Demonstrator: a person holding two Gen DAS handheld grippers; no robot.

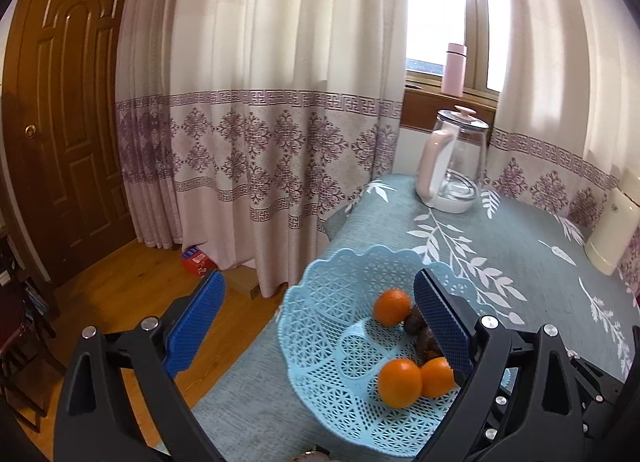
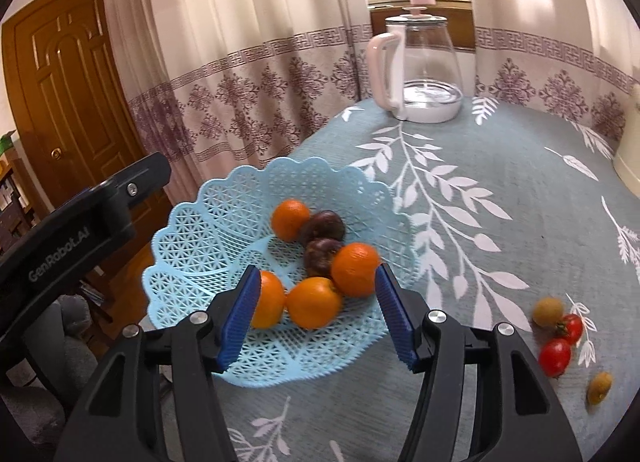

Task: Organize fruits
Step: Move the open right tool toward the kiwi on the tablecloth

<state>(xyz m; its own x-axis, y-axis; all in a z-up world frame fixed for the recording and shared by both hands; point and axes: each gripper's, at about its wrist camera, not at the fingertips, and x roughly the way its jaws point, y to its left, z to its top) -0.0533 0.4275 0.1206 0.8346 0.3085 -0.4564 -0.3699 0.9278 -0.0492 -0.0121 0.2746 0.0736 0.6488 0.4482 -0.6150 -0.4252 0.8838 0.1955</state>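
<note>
A light blue lattice basket (image 2: 200, 222) stands on the teal leaf-print tablecloth (image 2: 500, 166) near the table's left edge. It holds several oranges (image 2: 314, 302) and two dark round fruits (image 2: 323, 228). My right gripper (image 2: 318, 270) is open just above the basket's near side, and oranges show between its blue pads (image 2: 240, 314). Two red tomatoes (image 2: 555, 356) and two small yellow-brown fruits (image 2: 548, 312) lie on the cloth to the right. My left gripper (image 1: 318, 278) is open at the basket's (image 1: 320, 302) left rim, holding nothing. Its right pad (image 1: 440, 322) covers part of the fruit (image 1: 400, 382).
A glass kettle (image 2: 416, 62) with a pink handle stands at the table's far side, with a pink bottle (image 1: 454, 68) on the sill behind. A cream appliance (image 1: 610, 230) sits far right. Curtains, a wooden door (image 1: 60, 102) and a red box (image 1: 196, 260) on the floor are to the left.
</note>
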